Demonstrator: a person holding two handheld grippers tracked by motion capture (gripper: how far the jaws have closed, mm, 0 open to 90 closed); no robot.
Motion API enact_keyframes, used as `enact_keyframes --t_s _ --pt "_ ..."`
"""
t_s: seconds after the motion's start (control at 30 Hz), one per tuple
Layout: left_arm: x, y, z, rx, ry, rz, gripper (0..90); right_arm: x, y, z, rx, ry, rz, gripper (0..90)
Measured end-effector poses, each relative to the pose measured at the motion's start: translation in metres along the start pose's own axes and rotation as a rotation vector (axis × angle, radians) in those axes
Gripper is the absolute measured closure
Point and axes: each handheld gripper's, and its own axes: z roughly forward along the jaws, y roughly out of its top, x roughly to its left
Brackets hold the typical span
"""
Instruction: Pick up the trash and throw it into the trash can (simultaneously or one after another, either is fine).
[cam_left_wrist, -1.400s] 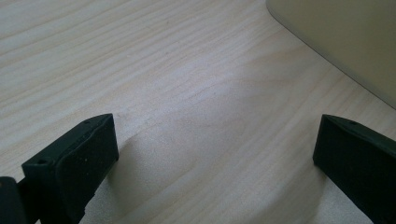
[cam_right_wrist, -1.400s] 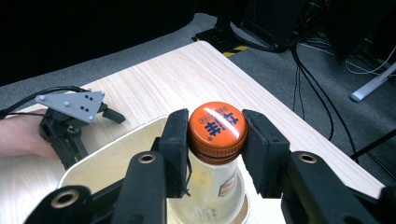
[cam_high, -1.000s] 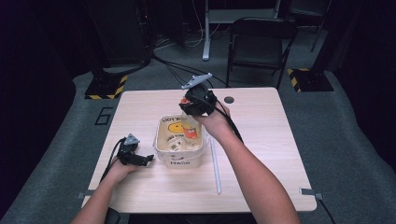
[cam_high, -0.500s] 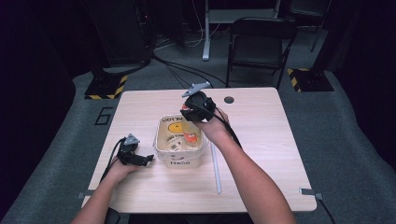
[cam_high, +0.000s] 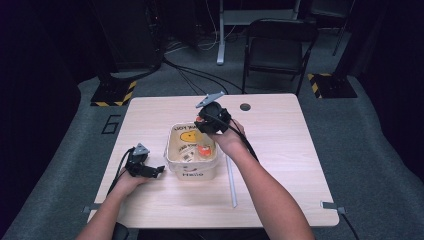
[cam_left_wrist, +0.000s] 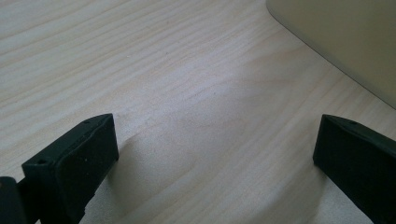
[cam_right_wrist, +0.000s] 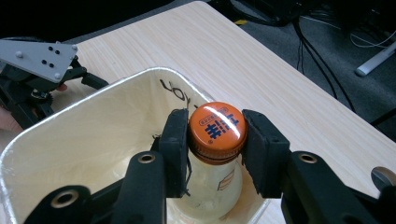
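Writing on bin: the cream plastic bin (cam_high: 192, 170) carries black lettering on its inner far wall above a yellow smiley; "YOU" can be made out in the high view, and the word on the near outer wall looks like "Hello", too small to be sure.
Writing on bottle: the orange cap (cam_right_wrist: 217, 129) bears dark blue characters and a ring of small print I cannot read.
Bottle place: the small pale bottle (cam_right_wrist: 212, 189) hangs inside the bin, over its far right part.
Bottle axis: upright, long axis vertical, cap on top, body reaching down into the bin.
Right gripper: the right gripper (cam_right_wrist: 215, 140) clamps the cap from both sides, pads pressed on its rim.
Left gripper: the left gripper (cam_left_wrist: 215, 154) rests on the wooden table (cam_high: 280, 130) just left of the bin, jaws wide apart over bare wood.
Other things: an orange-capped item (cam_high: 203, 150) lies in the bin; a pale rod (cam_high: 231, 182) lies right of it.
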Motion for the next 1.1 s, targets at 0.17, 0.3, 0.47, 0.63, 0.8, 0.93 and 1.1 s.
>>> enact_keyframes --t_s 0.17,0.3,0.47,0.63,0.8,0.93,1.1 --pt "0.000 0.000 0.000 0.000 0.000 0.000 0.0 -0.003 -0.001 0.000 -0.004 0.002 0.012 61.9" --pt "0.000 0.000 0.000 0.000 0.001 0.001 0.0 -0.005 -0.002 -0.001 0.002 0.005 0.034 61.3" --pt "0.000 0.000 0.000 -0.001 0.001 0.001 0.0 -0.008 -0.004 -0.001 0.001 0.004 0.064 60.3" --pt "0.000 0.000 0.000 0.000 0.000 0.000 0.0 -0.009 -0.007 -0.002 -0.008 -0.002 0.071 49.6" --pt "0.000 0.000 0.000 0.004 0.002 0.007 0.0 -0.010 -0.014 -0.007 -0.025 -0.005 0.082 46.3" --pt "0.000 0.000 0.000 0.004 0.003 0.008 0.0 -0.013 -0.020 -0.013 -0.031 -0.015 0.086 45.9" --pt "0.001 0.000 0.000 0.003 0.003 0.009 0.0 -0.016 -0.027 -0.021 -0.026 -0.023 0.105 46.1"
